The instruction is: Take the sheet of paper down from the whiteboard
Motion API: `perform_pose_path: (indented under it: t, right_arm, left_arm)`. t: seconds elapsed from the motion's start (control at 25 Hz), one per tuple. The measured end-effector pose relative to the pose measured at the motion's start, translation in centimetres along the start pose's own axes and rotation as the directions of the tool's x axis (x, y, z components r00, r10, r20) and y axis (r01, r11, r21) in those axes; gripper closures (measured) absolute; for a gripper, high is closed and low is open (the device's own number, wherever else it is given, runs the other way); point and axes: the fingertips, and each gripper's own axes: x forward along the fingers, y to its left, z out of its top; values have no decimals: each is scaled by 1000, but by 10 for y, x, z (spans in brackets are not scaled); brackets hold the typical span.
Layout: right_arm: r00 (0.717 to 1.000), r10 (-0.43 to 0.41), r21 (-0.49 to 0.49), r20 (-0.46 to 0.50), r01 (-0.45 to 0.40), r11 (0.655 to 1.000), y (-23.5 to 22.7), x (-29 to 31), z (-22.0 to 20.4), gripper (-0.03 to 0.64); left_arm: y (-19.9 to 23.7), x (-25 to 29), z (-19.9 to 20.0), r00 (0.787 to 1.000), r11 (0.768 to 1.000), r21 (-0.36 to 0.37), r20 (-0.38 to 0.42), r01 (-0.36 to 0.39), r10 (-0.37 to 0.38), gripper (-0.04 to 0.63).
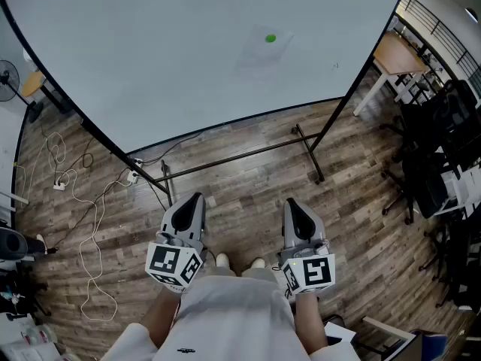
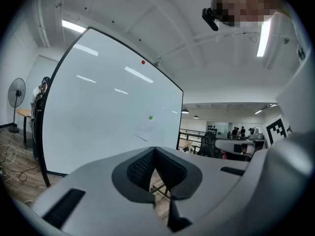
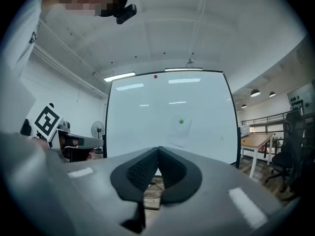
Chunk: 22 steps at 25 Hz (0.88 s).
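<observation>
A: How is the sheet of paper shown?
B: White and flat, slightly tilted, it is held against the upright whiteboard by a round green magnet at its upper edge, right of centre.

Person in white top, pale shoes, black head camera. Left gripper, right gripper: grey-white tapered shells, black ribbed pads. White cube with black square markers at 6 o'clock end of each.
</observation>
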Motion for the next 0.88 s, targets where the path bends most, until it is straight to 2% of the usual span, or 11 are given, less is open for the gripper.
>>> perform_pose_path:
  t: [0.24, 0.44, 0.88]
  right_arm:
    - [1000, -9, -2, 7, 9, 1000, -15, -5, 4, 614]
    - [998, -63, 54, 26, 62, 997, -38, -17, 5, 615]
    - [999, -33, 55, 42, 30, 998, -70, -38, -1, 615]
  left_arm:
    - [-13, 4, -2, 1000, 1000, 2, -7, 6, -6, 588]
    - [-27, 9, -3, 1000, 1000, 0, -15, 11, -11, 588]
    - [-71, 14, -5, 1000, 1000, 17, -3, -3, 4, 588]
